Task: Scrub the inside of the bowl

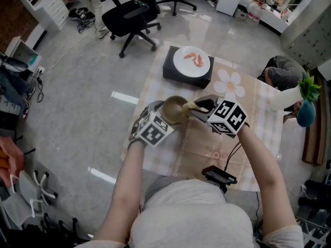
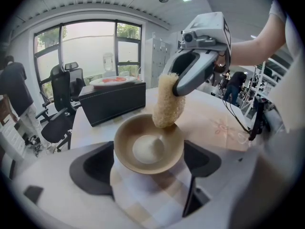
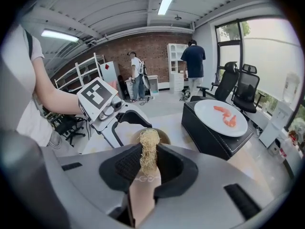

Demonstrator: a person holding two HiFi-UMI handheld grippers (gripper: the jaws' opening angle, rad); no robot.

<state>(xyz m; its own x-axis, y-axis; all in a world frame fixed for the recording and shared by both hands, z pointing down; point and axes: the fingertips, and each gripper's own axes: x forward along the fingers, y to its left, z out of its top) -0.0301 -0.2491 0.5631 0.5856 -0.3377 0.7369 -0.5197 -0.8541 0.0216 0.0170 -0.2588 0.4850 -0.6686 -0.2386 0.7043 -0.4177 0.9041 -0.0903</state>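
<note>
A tan bowl (image 1: 174,109) (image 2: 148,147) sits low over the checked tablecloth, and my left gripper (image 1: 164,113) (image 2: 148,162) is shut on it, one jaw on each side of its rim. A pale loofah scrubber (image 1: 188,107) (image 2: 167,101) (image 3: 148,154) is clamped in my right gripper (image 1: 199,107) (image 3: 148,165). In the left gripper view the scrubber's lower end rests on the bowl's inner wall at the far right rim. In the right gripper view the scrubber hides most of the bowl (image 3: 163,137). The inside of the bowl looks plain, with a paler flat bottom.
A black box (image 1: 178,72) (image 3: 209,137) carrying a white plate (image 1: 191,62) (image 3: 220,119) with red food stands behind the bowl. A white vase with a green plant (image 1: 289,97) is at the table's right edge. A black clip on a cable (image 1: 219,175) lies at the near edge. Office chairs (image 1: 132,14) stand beyond.
</note>
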